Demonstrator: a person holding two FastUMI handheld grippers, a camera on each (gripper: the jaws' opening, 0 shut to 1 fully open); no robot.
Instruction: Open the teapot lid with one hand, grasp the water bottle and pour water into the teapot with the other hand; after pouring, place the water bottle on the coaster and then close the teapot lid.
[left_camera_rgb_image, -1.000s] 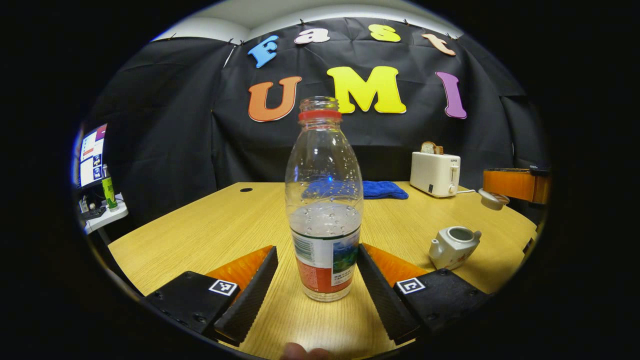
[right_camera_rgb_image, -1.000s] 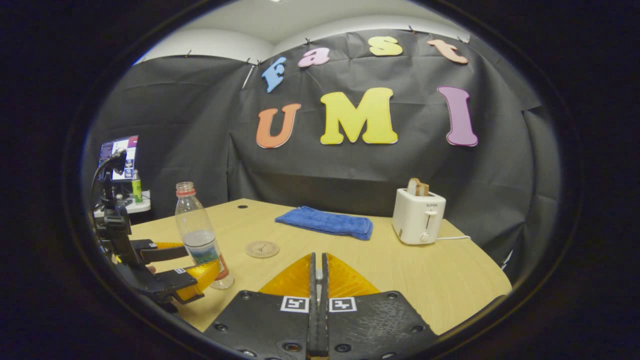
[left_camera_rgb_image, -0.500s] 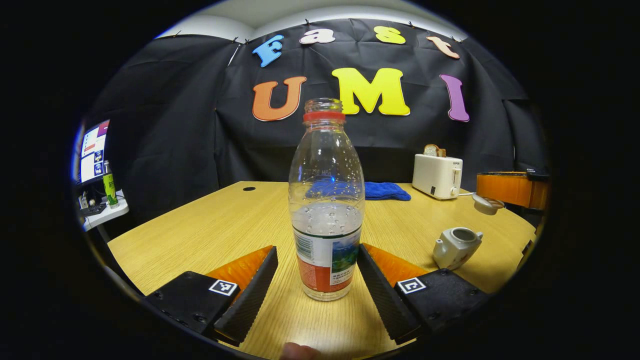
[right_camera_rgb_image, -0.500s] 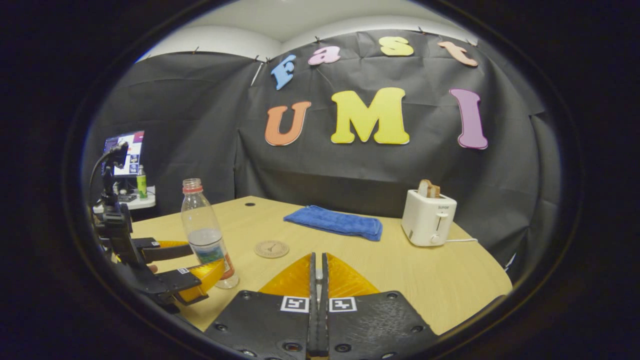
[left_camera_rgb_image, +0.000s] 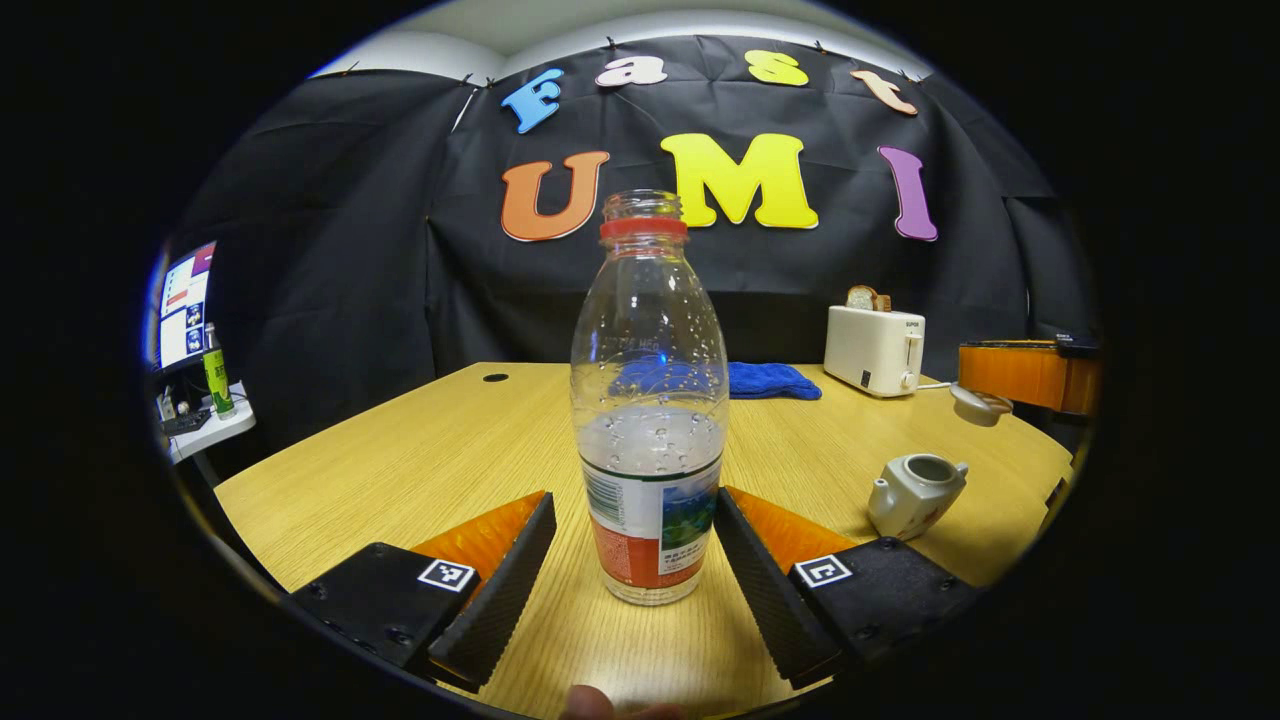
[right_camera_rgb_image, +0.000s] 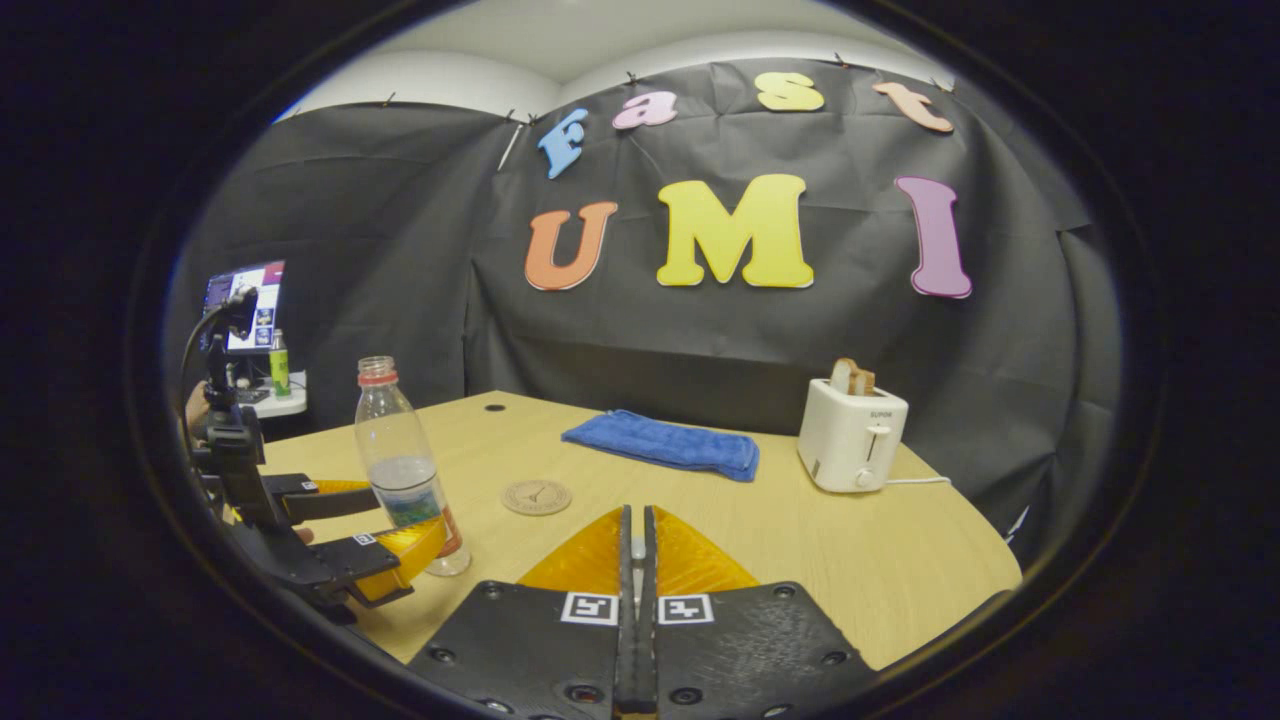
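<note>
Water bottle (left_camera_rgb_image: 650, 400) of clear ribbed plastic, with a red neck ring, no cap and a printed paper label round its lower part, stands upright on the pale wood-grain table (left_camera_rgb_image: 400, 470) directly between the fingers of the left gripper (left_camera_rgb_image: 636, 560). It is roughly one-third full, with droplets clinging inside above the waterline. The left gripper's jaws are spread wide, each textured pad set clear of the bottle's sides, so nothing is clamped.

Ahead and to the right of the left gripper sits a small white glazed ceramic teapot (left_camera_rgb_image: 915, 492), round-bodied, its mouth uncovered. Beyond it, the right gripper (left_camera_rgb_image: 1020, 375) holds the teapot's white lid (left_camera_rgb_image: 983, 403) above the table. In the right gripper view, that gripper (right_camera_rgb_image: 636, 560) has its jaws drawn nearly together, with a pale sliver (right_camera_rgb_image: 636, 548) pinched in the narrow slit between them, presumably the lid's knob.

From the right gripper, the bottle and the left gripper lie forward and to the left. A round flat wooden coaster (right_camera_rgb_image: 536, 496) lies on the table just beyond the right gripper's fingertips, beside the bottle but apart from it. Farther ahead lie a folded blue terry cloth (right_camera_rgb_image: 662, 443) and a white boxy toaster (right_camera_rgb_image: 852, 435) with bread in its slot.
</note>
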